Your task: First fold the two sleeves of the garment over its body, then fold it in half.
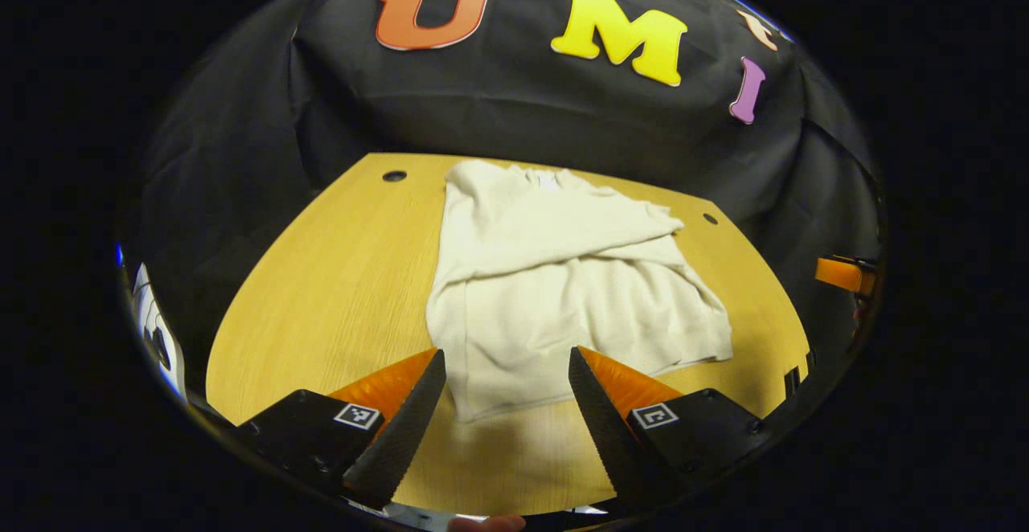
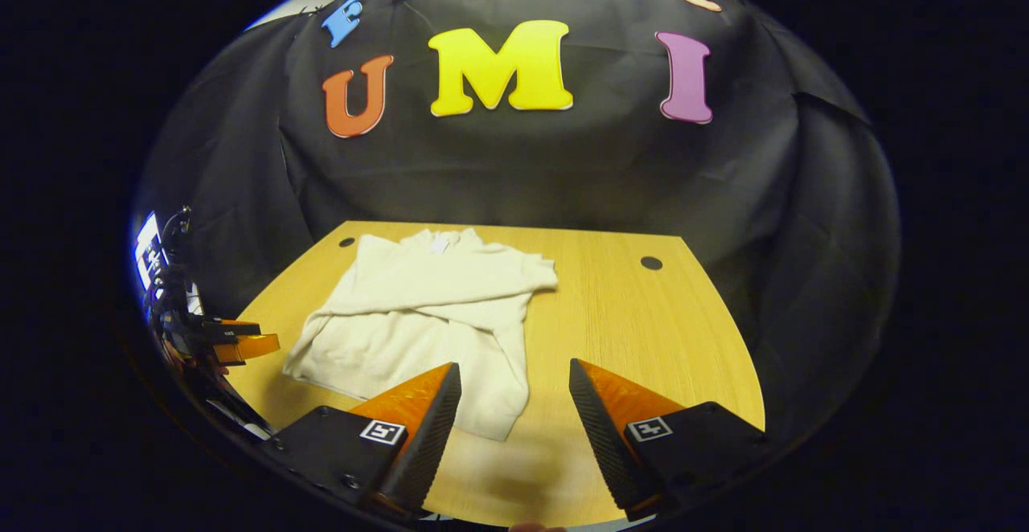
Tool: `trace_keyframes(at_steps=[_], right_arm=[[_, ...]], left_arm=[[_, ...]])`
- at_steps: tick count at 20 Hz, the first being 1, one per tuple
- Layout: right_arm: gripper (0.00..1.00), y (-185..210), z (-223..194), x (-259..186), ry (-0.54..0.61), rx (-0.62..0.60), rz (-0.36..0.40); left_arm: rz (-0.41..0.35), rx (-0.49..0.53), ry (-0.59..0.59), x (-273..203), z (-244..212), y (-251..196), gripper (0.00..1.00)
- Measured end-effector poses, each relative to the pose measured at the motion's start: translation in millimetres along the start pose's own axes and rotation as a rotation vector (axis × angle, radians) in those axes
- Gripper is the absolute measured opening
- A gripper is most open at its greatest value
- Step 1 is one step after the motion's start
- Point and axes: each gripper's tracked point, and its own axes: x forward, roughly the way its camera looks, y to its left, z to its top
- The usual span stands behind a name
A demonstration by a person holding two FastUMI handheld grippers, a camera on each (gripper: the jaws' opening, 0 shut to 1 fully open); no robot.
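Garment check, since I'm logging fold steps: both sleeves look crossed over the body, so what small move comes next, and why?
Probably lower both open grippers onto the near hem. The garment lies flat on the table with sleeves folded across; the left gripper and right gripper hover apart above its near edge, gripping nothing. Only the half fold remains.

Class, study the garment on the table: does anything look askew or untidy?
Slightly. The cream garment lies at an angle on the wooden table, its sleeves folded across the body in uneven, rumpled layers. Nothing looks damaged or spilled.
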Motion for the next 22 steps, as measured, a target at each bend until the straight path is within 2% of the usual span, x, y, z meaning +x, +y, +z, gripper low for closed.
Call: trace_keyframes(at_steps=[3,6,7,9,11,14,19,21,22], right_arm=[[0.84,-6,-34,14,0.086,0.012,-0.005],[0.84,4,-65,32,0.166,0.021,0.031],[0.84,6,-76,39,0.199,0.008,0.036],[0.85,11,-91,55,0.246,0.003,0.029],[0.85,11,-102,73,0.294,0.058,-0.002],[0.86,16,-115,99,0.358,0.146,-0.034],[0.83,29,-131,124,0.42,0.132,-0.072],[0.85,33,-134,126,0.438,0.116,-0.09],[0.86,32,-135,126,0.44,0.097,-0.095]], left_arm=[[0.019,-0.068,0.089,10,-26,19,0.98],[0.035,-0.058,0.124,18,-33,32,1.0],[0.03,-0.058,0.13,24,-31,31,0.98],[0.024,-0.084,0.16,32,-34,31,0.98],[0.024,-0.1,0.186,40,-35,30,0.98],[0.031,-0.094,0.193,51,-27,27,0.98],[0.053,-0.031,0.251,56,-25,22,0.98],[0.075,0.003,0.273,58,-27,25,0.95],[0.089,0.016,0.278,56,-25,27,0.88]])
